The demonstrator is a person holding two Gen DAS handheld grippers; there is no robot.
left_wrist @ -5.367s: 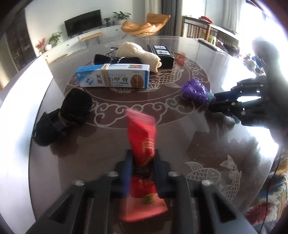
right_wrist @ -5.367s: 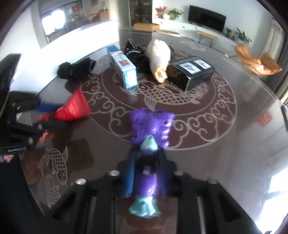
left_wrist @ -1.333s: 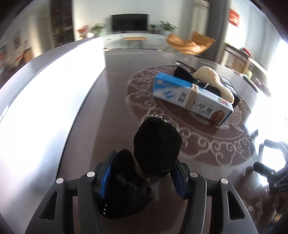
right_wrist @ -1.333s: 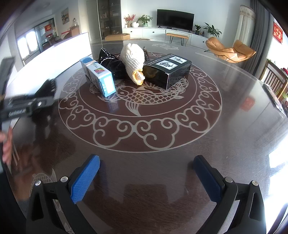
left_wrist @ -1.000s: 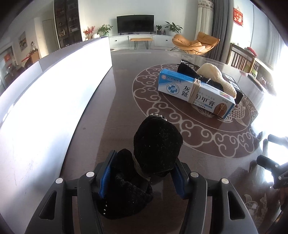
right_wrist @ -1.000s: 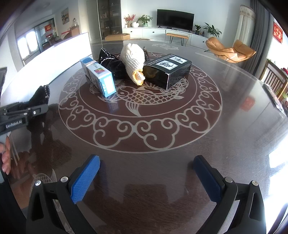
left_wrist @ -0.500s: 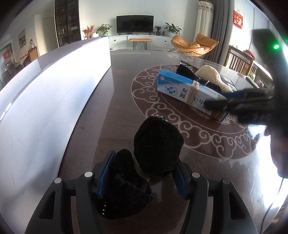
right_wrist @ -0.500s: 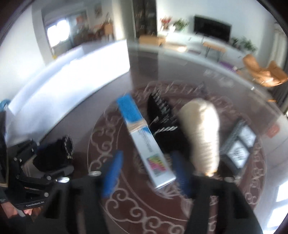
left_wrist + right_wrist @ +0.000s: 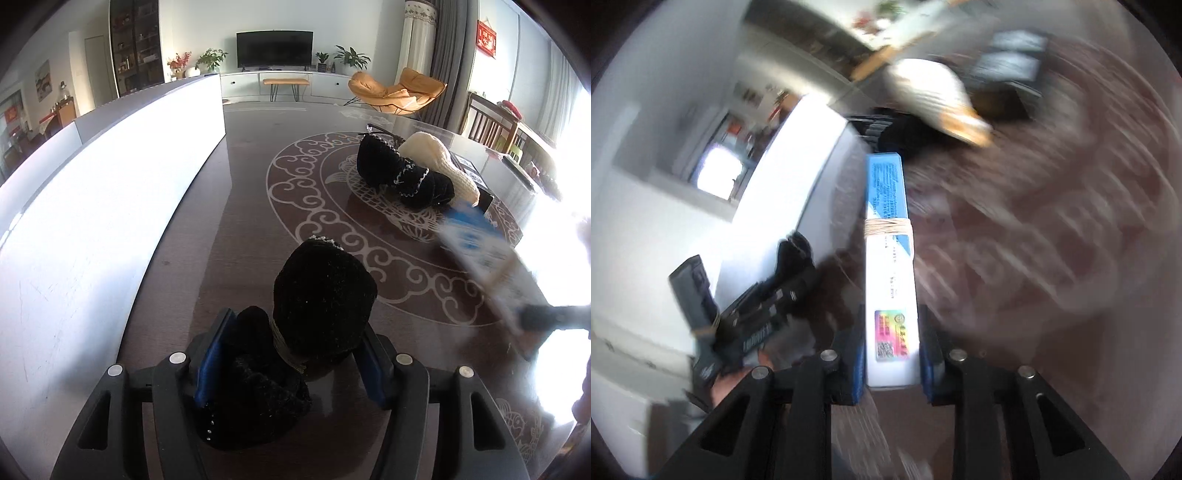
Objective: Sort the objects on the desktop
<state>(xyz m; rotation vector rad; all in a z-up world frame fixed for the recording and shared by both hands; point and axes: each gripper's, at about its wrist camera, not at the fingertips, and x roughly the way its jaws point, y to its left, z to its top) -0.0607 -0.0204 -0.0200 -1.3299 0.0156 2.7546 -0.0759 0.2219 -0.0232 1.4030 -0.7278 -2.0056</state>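
The left gripper (image 9: 291, 363) is closed on a bundle of fuzzy black knitted gloves (image 9: 295, 332) low over the dark patterned table (image 9: 236, 221). Its view alone shows a second black knitted bundle (image 9: 399, 175) and a cream knitted bundle (image 9: 439, 166) lying together ahead to its right. The blurred right wrist view shows the right gripper (image 9: 891, 363) clamped on a long blue-and-white toothpaste box banded with a rubber band (image 9: 889, 266), raised off the table and pointing forward between the fingers.
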